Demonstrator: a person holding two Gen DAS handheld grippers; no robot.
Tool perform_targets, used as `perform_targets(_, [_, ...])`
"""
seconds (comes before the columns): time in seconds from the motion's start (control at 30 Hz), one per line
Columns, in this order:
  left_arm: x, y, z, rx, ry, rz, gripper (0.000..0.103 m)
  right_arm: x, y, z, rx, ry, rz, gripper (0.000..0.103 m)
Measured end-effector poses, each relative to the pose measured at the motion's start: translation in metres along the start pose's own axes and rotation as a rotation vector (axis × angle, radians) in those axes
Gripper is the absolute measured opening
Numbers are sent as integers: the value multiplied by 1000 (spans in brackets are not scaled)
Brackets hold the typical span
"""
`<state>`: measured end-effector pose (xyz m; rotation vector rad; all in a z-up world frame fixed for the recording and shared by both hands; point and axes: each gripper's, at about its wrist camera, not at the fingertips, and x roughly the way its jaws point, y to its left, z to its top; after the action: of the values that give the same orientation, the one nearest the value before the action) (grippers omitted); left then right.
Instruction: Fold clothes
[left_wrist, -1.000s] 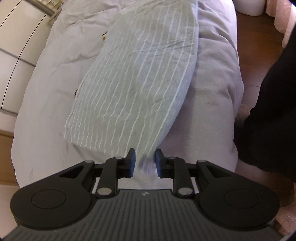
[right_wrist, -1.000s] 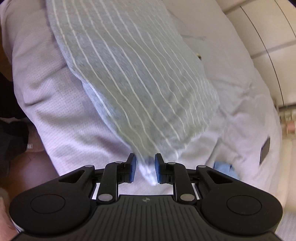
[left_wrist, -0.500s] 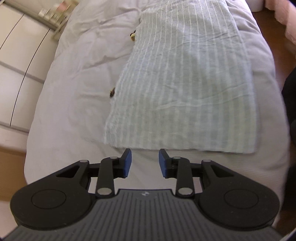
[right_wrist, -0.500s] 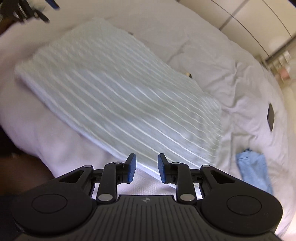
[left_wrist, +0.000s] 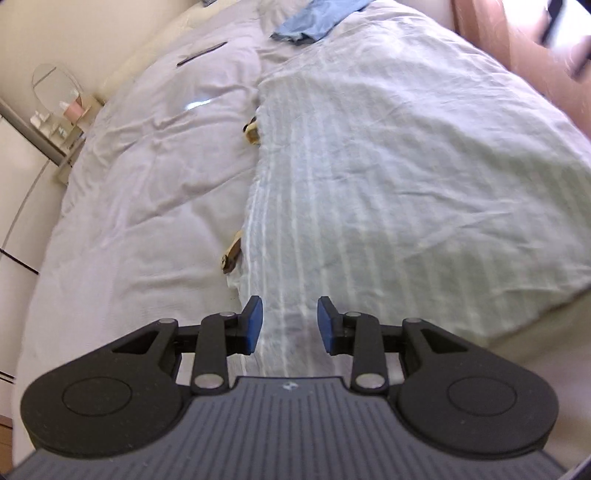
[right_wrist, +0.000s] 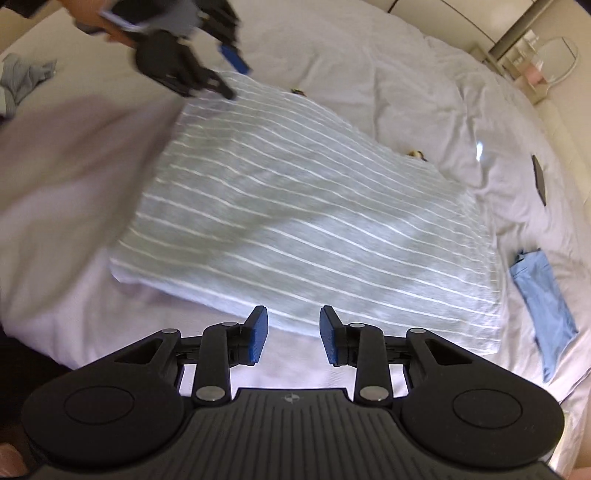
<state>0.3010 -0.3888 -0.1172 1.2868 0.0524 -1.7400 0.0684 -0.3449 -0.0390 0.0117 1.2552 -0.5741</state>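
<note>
Lying flat on the pale lilac bedsheet (right_wrist: 388, 66) after release, grey white-striped folded garment (right_wrist: 303, 221); left gripper (left_wrist: 290, 325) and right gripper (right_wrist: 294, 334) both agape, empty, ready for regrasp.

Right tool (right_wrist: 290, 334): jaws apart, empty, just short of the garment's near edge.
Striped garment (right_wrist: 295, 225): flat on the bed (right_wrist: 388, 74).
Left tool (right_wrist: 207, 70): far left, blurred, at the garment's far corner.
Blue cloth (right_wrist: 543, 295): right.
</note>
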Motion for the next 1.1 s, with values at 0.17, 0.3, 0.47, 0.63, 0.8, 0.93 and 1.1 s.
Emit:
perform_targets(0.17, [28,11,-27,31,10,-13,29,13,13,13,40,14,-1,33])
perform_targets(0.3, [33,26,-42,7,9,-5,29,22,16,16,62,27,-9,36])
perform_targets(0.47, [22,56,-52,-104,23,-4,29,20,20,17,65,33,-7,41])
perform_targets(0.63, [8,86,-39,-304,-23,-73,29,19,22,24,74,31,3,43])
perform_targets(0.8, [-2,102,-37,-497,-25,-155,33,20,-2,35,79,23,-26,43])
perform_targets(0.93, [-13,103,-55,-619,25,-202,35,26,-46,40,73,16,-58,43])
perform_targets(1.1, [-8,101,-78,-870,123,-206,36,49,-119,52,95,-2,-76,43])
